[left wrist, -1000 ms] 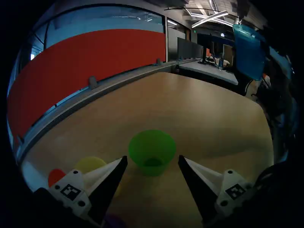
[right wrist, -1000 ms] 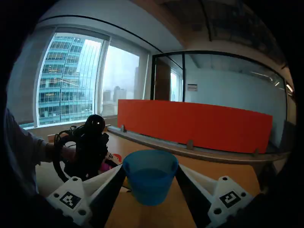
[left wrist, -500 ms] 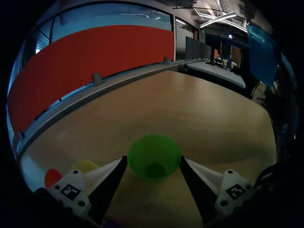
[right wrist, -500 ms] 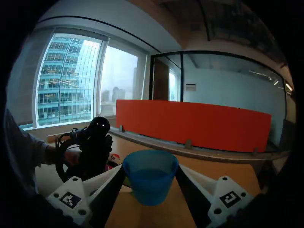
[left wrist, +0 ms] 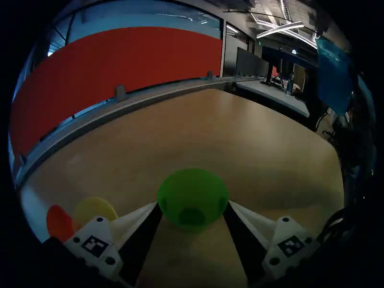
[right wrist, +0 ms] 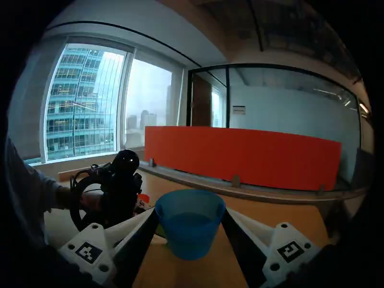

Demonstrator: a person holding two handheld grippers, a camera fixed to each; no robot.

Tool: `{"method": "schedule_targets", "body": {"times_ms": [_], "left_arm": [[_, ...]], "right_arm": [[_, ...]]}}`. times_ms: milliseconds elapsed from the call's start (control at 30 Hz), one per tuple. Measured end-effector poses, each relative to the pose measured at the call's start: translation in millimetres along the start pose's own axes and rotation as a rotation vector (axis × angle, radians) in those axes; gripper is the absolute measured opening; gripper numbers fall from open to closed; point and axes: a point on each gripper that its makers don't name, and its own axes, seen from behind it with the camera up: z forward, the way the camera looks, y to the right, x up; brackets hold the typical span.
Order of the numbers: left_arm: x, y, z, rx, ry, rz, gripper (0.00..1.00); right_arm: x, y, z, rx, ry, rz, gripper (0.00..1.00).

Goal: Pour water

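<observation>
A green cup (left wrist: 193,198) stands upright on the wooden table (left wrist: 216,129), and it looks empty inside. My left gripper (left wrist: 192,205) is shut on it, one finger pressing each side. A blue cup (right wrist: 189,223) holding water sits level between the fingers of my right gripper (right wrist: 189,216), which is shut on it and raised above the table. In the left gripper view the blue cup (left wrist: 332,72) hangs high at the right. The right gripper view shows the left gripper (right wrist: 117,192) and the hand holding it, low at the left.
A yellow cup (left wrist: 95,211) and a red one (left wrist: 57,222) stand just left of my left gripper. An orange partition (left wrist: 120,57) with a grey rail runs along the table's far edge. A person's sleeve (right wrist: 29,192) is at the left.
My left gripper has moved in around the green cup and its fingers have come in onto the cup's sides. The blue cup has stayed level in my right gripper, shifting slightly.
</observation>
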Motion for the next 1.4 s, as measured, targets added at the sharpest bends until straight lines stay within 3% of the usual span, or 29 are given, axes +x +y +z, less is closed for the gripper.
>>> {"method": "schedule_targets", "body": {"times_ms": [600,1000,1400], "left_arm": [[14,3.5,-18.6,-0.014,0.071,-0.005,0.86],[41,1.6,-49.7,-0.008,0.158,0.009,0.86],[72,0.3,-86.4,0.008,0.268,0.068,0.86]], "right_arm": [[1,-1,-0.7,-0.002,-0.002,-0.008,0.91],[3,-3,-0.8,0.000,-0.001,-0.015,0.91],[6,-5,-1.4,0.001,0.000,-0.022,0.91]]}}
